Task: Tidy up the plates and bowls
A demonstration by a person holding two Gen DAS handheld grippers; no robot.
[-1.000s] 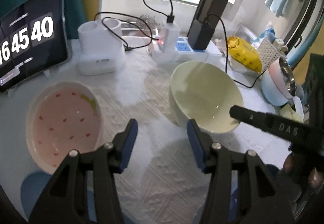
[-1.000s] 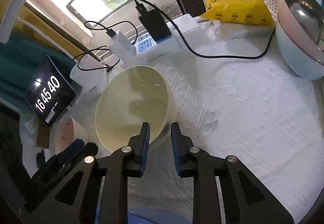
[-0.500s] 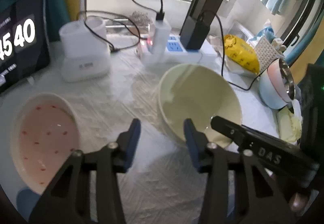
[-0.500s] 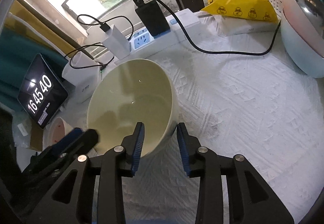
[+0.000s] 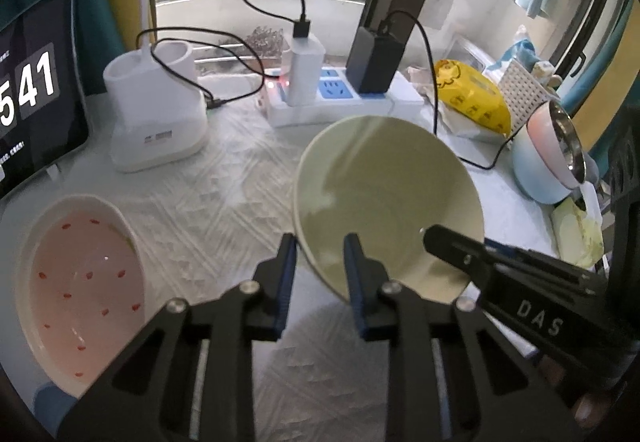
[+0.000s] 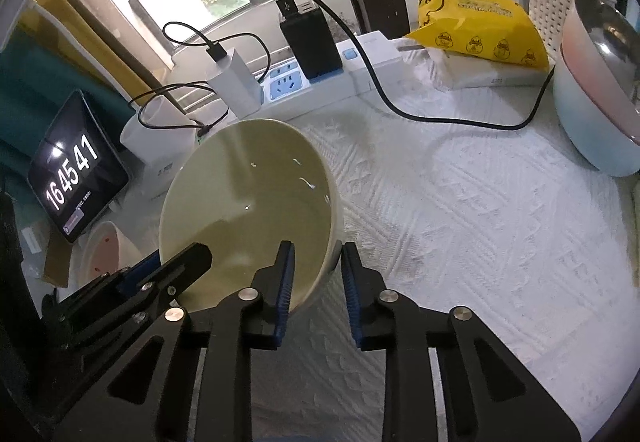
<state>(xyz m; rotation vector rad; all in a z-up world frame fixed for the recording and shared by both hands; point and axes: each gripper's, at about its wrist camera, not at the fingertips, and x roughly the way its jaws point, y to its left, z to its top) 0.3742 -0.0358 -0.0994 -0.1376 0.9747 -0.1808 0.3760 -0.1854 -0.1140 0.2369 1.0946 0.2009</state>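
Bowl, cream-green (image 5: pixel 384 202), tilted, sits directly ahead of both grippers on the white textured cloth (image 6: pixel 460 222). Left gripper (image 5: pixel 319 262): fingers straddle the bowl's near rim, one pad inside, one outside, with a gap to the rim on the outer side; whether it pinches the rim cannot be told. Right gripper (image 6: pixel 318 272): fingers likewise straddle the rim, a visible gap between the outer pad and the bowl wall, so not pressed onto it. Pink bowl with red specks (image 5: pixel 76 282): well to the left of the left gripper, on the cloth. Power strip with chargers (image 5: pixel 340 94): beyond the bowl. Tablet clock (image 6: pixel 76 182): far left. Yellow packet (image 6: pixel 480 26) and pink-blue pot (image 6: pixel 596 90): ahead and right of the right gripper.
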